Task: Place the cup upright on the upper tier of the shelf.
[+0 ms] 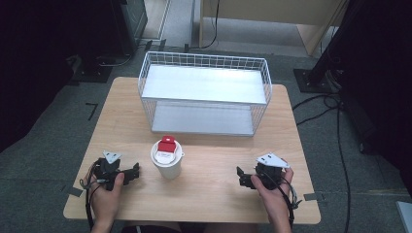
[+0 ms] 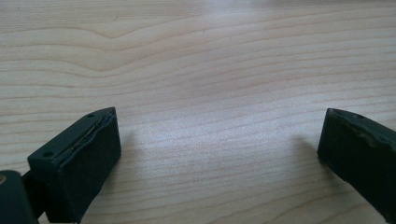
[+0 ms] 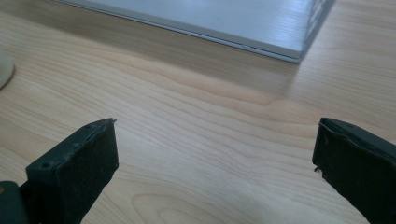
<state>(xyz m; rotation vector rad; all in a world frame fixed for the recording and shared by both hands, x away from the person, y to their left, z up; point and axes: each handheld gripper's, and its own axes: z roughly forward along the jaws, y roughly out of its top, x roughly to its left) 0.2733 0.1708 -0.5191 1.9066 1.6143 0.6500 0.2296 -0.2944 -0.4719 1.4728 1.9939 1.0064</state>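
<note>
Cup [image 1: 166, 160] upright on the table [image 1: 214, 194], long axis vertical, red-capped lid up, just before the wire rack [image 1: 204, 92]. Left gripper [image 1: 134, 172] near the cup's left, right gripper [image 1: 241, 175] well apart on its right; both rest low, jaws spread, empty, pointing toward the cup.

Both hands rest low on the wooden table [image 1: 214, 194], each holding 1 gripper. The left gripper [image 1: 135, 172] sits at the table's near-left part, its 2 jaws spread wide apart. The right gripper [image 1: 241, 177] sits at the near-right part, jaws equally wide, gripping nothing.
</note>
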